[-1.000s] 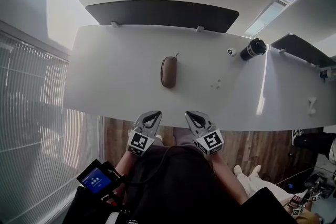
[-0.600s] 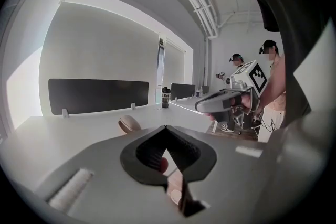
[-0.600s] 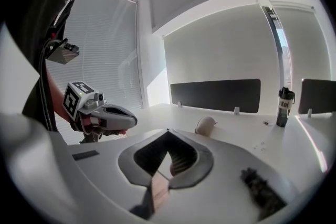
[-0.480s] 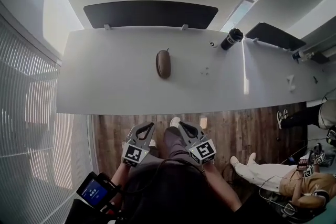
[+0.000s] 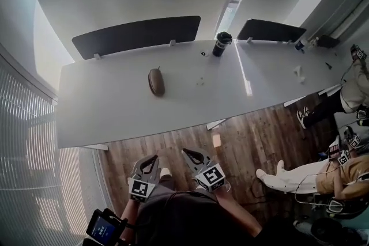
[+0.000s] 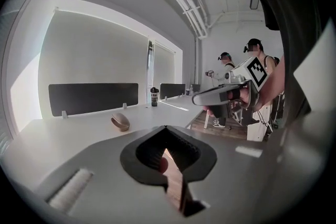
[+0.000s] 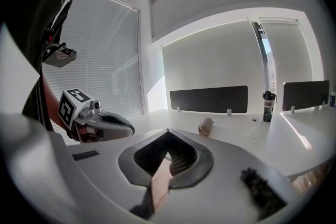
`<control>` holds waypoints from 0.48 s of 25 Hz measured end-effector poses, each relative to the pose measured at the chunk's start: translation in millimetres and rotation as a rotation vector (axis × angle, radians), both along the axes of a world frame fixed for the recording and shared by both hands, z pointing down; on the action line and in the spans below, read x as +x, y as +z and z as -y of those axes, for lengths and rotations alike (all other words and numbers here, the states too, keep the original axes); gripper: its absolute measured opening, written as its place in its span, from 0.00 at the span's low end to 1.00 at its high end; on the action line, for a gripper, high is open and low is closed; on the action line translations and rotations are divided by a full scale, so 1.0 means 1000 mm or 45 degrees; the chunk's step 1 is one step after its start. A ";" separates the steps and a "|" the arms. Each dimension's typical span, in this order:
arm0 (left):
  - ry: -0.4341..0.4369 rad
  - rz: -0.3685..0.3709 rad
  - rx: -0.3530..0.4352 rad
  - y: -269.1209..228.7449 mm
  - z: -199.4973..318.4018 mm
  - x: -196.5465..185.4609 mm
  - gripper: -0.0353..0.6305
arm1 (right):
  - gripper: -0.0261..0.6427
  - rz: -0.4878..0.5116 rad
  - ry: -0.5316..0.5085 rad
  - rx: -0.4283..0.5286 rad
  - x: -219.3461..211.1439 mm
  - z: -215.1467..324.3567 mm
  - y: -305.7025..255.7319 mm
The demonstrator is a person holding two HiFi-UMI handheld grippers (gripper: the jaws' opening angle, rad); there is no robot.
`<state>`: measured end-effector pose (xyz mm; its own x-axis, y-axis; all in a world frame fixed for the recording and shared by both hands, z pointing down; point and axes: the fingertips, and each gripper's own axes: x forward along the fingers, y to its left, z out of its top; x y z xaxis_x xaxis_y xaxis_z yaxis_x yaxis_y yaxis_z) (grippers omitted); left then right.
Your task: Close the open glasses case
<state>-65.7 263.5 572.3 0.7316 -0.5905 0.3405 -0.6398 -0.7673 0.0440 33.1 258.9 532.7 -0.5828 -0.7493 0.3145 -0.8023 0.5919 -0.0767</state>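
Note:
The brown glasses case (image 5: 155,82) lies alone on the long white table (image 5: 115,106), far ahead of both grippers. In the left gripper view the case (image 6: 121,122) shows a pale gap along its edge, so its lid looks ajar. It also shows small in the right gripper view (image 7: 205,126). My left gripper (image 5: 153,158) and right gripper (image 5: 186,152) hang side by side over the wooden floor, well short of the table's near edge. Each one's jaws meet at the tips with nothing between them (image 6: 165,127) (image 7: 168,130).
A black bottle (image 5: 220,43) stands at the table's far edge, beside dark divider panels (image 5: 135,36). Wooden floor (image 5: 230,141) separates me from the table. Seated people (image 5: 323,176) are at the right, window blinds (image 5: 29,152) at the left. A device with a blue screen (image 5: 104,229) hangs at my left.
The view has pulled back from the table: the case now sits farther and smaller, and both grippers have gone from the table's near edge to over the floor. Both stay shut.

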 end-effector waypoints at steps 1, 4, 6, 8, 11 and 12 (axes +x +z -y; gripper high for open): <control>0.016 0.012 0.017 -0.001 -0.006 0.006 0.06 | 0.04 0.000 0.010 0.015 0.008 -0.009 -0.001; 0.012 0.008 0.028 -0.013 -0.032 0.027 0.06 | 0.04 0.014 0.019 0.041 0.033 -0.049 -0.002; -0.018 0.018 0.025 -0.013 -0.044 0.038 0.06 | 0.04 0.015 0.014 0.034 0.045 -0.071 -0.002; -0.050 0.030 0.012 -0.008 -0.057 0.048 0.06 | 0.04 0.014 -0.008 0.032 0.054 -0.088 -0.001; -0.066 0.022 -0.024 -0.002 -0.084 0.063 0.06 | 0.04 0.033 -0.007 0.019 0.067 -0.111 0.004; -0.045 0.025 -0.026 0.001 -0.092 0.072 0.06 | 0.04 0.039 0.012 0.021 0.075 -0.119 0.005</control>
<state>6.6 355.4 573.4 0.7036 -0.6085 0.3669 -0.6673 -0.7433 0.0469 108.1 377.5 537.7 -0.5847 -0.7598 0.2842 -0.8055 0.5855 -0.0917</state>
